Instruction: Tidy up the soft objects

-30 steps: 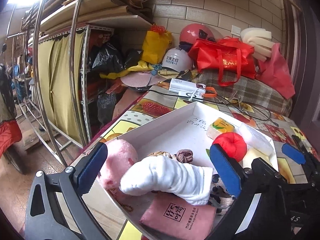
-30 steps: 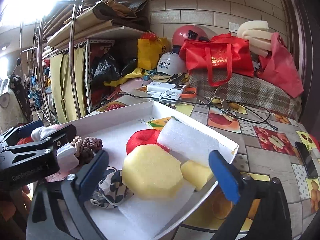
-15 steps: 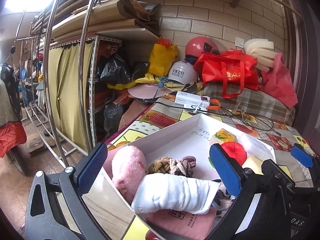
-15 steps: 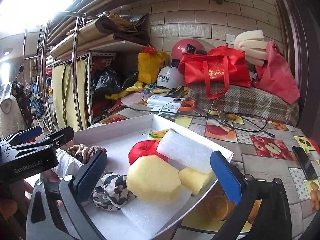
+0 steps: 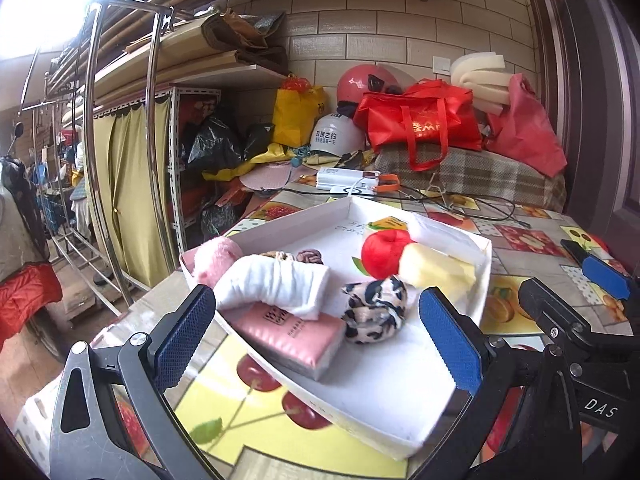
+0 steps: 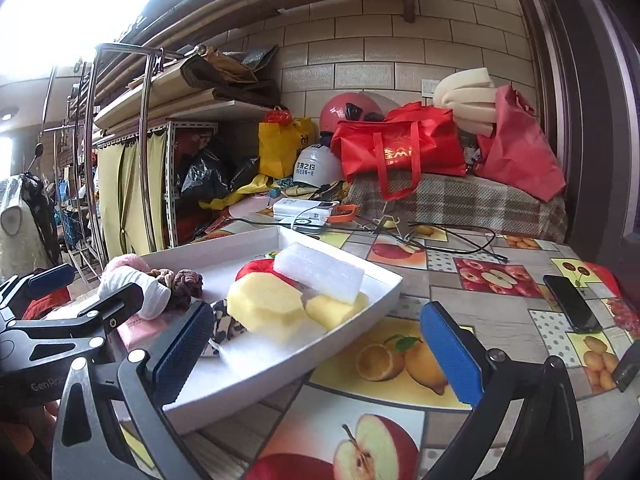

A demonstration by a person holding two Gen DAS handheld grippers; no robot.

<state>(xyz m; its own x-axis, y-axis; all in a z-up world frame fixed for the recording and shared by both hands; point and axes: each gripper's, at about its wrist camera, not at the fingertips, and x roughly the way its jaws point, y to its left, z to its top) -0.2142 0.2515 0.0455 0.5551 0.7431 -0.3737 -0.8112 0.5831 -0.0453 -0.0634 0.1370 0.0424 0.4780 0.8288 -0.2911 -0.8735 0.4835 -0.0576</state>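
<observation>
Your soft things all lie inside the white tray [image 5: 486, 258]; the bench [image 6: 500, 312] around it carries none. Both claws, left [image 5: 316, 340] and right [image 6: 320, 354], stand apart, empty.

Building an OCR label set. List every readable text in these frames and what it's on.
"DAS": right gripper body, cut off.
"GenRo": left gripper body, cut off.
Chinese characters on the white helmet: too small to read.
Gold characters on the red bag: blurred.
Print on the pink pouch: too small.
Handwriting inside the white tray: illegible.
</observation>
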